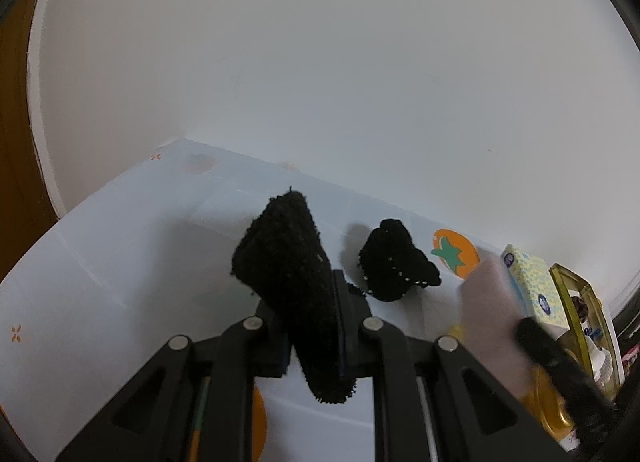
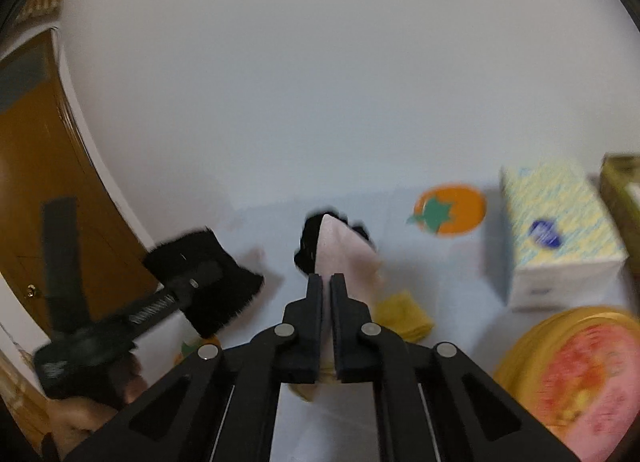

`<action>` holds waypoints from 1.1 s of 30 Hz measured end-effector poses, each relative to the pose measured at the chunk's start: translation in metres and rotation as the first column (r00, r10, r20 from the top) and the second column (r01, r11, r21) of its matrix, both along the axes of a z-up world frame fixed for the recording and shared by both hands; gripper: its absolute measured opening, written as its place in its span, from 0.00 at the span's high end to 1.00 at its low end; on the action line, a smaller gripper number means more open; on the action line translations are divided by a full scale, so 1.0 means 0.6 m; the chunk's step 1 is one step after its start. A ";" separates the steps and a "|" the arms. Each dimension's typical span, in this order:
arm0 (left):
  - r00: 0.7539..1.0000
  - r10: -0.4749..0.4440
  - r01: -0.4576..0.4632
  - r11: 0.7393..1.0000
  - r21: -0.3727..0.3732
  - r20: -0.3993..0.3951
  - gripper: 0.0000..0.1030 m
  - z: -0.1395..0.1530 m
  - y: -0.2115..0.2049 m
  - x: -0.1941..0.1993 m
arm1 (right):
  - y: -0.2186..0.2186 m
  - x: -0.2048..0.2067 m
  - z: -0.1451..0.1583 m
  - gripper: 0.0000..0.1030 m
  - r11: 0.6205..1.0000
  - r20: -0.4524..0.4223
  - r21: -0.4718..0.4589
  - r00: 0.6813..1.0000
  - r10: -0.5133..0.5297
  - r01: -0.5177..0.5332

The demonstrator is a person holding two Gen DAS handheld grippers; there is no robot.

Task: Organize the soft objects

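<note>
My left gripper (image 1: 306,294) is shut on a black fuzzy cloth (image 1: 288,246) that stands up between its fingers above the white table (image 1: 120,262). A second black knit piece (image 1: 396,266) lies on the table just to the right of it. In the right wrist view my right gripper (image 2: 327,282) is shut on a pale pink cloth (image 2: 342,246), with the black knit piece (image 2: 308,238) partly hidden behind that cloth. The left gripper (image 2: 200,282) with its black fuzzy cloth (image 2: 224,282) shows blurred at the left. A yellow cloth (image 2: 404,314) lies just right of my right fingers.
A blue-and-yellow tissue box (image 2: 560,238) stands at the right, with a round yellow tin with a pink lid (image 2: 580,374) in front of it. An orange fruit print (image 2: 450,208) marks the tablecloth. A white wall runs behind the table. A brown door (image 2: 36,198) is at the left.
</note>
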State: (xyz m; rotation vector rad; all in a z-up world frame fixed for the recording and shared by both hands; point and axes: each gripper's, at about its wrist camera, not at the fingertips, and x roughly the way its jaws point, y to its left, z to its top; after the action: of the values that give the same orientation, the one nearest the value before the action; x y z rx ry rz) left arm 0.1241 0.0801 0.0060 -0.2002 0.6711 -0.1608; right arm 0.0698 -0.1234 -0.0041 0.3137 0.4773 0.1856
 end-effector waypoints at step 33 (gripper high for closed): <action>0.950 -0.219 0.218 0.975 0.029 0.222 0.86 0.020 -0.129 -0.120 | -0.142 -0.202 0.069 0.95 0.993 0.158 0.014 0.980 -0.122 0.121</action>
State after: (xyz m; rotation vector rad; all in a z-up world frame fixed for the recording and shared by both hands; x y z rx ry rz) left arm 0.0521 0.0029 0.0178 -0.1005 0.4674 -0.3894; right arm -0.0512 -0.2088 0.0375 0.3288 0.2989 0.0918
